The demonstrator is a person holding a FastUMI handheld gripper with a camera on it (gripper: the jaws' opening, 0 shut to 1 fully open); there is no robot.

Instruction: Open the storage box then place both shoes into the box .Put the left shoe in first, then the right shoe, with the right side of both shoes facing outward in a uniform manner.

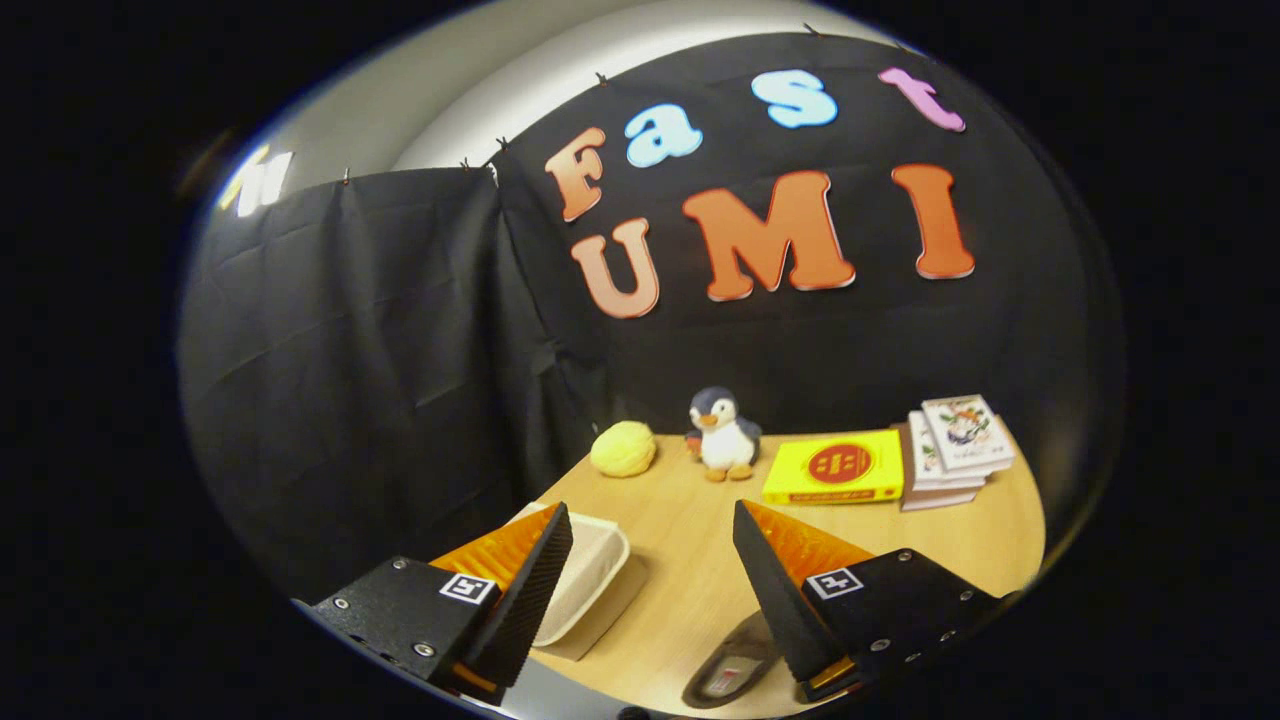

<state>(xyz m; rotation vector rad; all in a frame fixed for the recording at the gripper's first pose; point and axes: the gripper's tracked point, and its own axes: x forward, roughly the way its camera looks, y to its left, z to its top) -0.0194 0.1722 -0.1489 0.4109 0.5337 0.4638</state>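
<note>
Gripper view: gripper (650,590) raised above wooden table (690,560), fingers spread wide, nothing between them. Nearest, under right finger: grey shoe (735,672), slipper-like, opening up, cut off by that finger and by table's near edge; left or right foot not readable. Probably light and soft, upper likely to fold under pressure, so best pinched at collar rim or heel, where material doubles. Left of shoe, behind left finger: pale storage box (590,575), lid apparently on, mostly covered by finger; latch or lip for opening not visible. Looks like thin stiff plastic, light, apt to slide when lid is pried. Second shoe's whereabouts unknown. Well beyond shoe, along black cloth wall: yellow ball (623,449), plush penguin (722,433), yellow book (835,467), book stack (958,450).
</note>
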